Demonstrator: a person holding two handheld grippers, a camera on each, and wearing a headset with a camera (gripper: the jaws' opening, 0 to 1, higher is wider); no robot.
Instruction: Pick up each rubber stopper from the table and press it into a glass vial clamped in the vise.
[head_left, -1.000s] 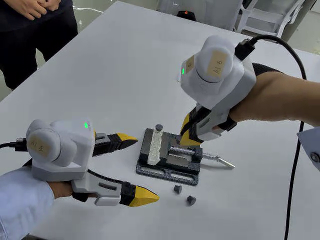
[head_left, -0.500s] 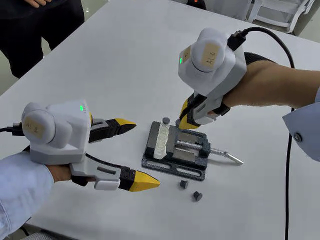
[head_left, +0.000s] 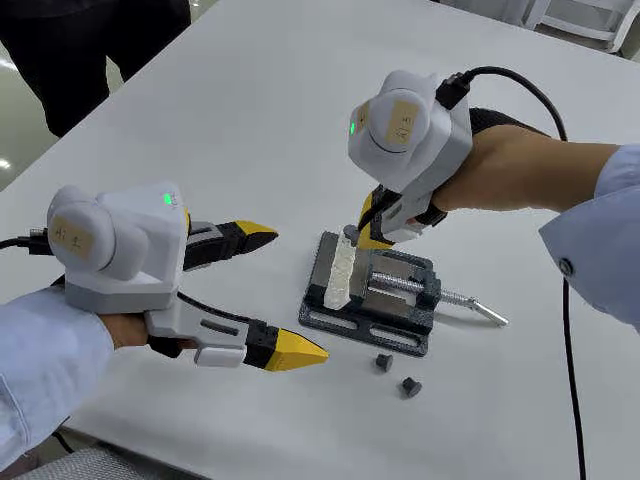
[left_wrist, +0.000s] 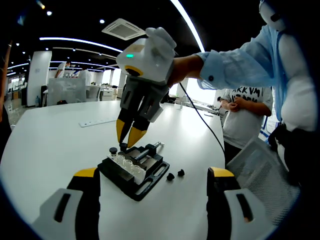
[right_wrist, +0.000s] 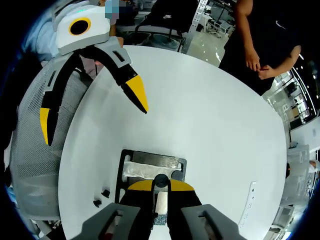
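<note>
The right gripper is clenching a rubber stopper just over the glass vials in the vise. The left gripper is hanging spread wide, nearby.

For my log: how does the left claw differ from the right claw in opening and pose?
The left claw is wide open; the right claw is nearly closed. The left claw is held level beside the vise, holding nothing; the right claw points down at a rubber stopper in the vise, grip unclear. Both have yellow tips.
</note>
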